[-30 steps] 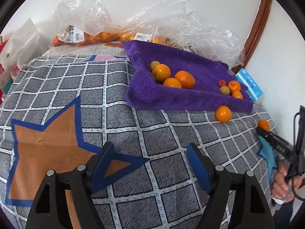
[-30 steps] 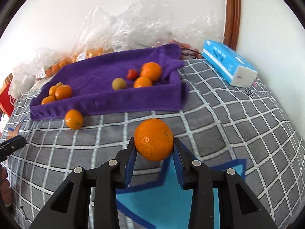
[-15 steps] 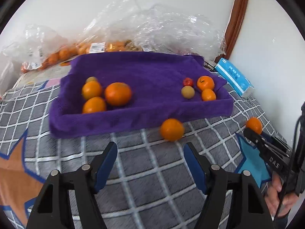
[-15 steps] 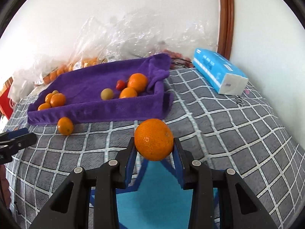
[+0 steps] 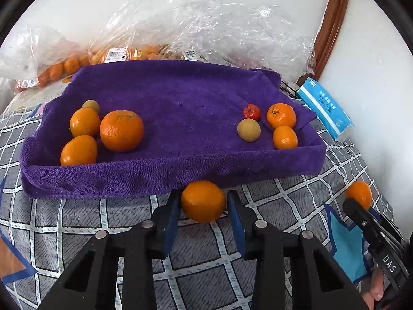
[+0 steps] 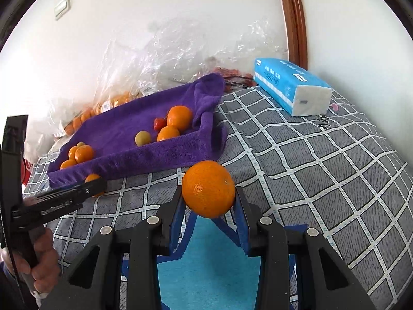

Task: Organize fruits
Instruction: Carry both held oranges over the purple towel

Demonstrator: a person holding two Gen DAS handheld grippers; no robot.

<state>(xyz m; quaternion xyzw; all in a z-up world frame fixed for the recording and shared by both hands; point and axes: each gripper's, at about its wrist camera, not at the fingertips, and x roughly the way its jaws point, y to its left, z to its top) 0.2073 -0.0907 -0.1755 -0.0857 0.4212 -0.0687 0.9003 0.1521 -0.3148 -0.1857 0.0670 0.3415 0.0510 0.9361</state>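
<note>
A loose orange (image 5: 203, 201) lies on the checked cover against the front wall of the purple towel tray (image 5: 155, 178). My left gripper (image 5: 203, 202) has its jaws closing on this orange, and both blue pads touch its sides. In the tray, several oranges (image 5: 121, 130) sit at the left. Two more oranges (image 5: 281, 115), a small red fruit (image 5: 251, 111) and a yellowish fruit (image 5: 248, 130) sit at the right. My right gripper (image 6: 208, 199) is shut on another orange (image 6: 208, 189), held above the cover to the right of the tray (image 6: 144, 155).
Clear plastic bags (image 5: 206, 25) holding more oranges lie behind the tray against the white wall. A blue tissue pack (image 6: 291, 87) lies right of the tray by a wooden frame. The person's hand (image 6: 41, 261) grips the left gripper's handle.
My left gripper has travelled across the cover to the tray's front and closed round the loose orange. The right gripper keeps its orange and has hardly shifted.
</note>
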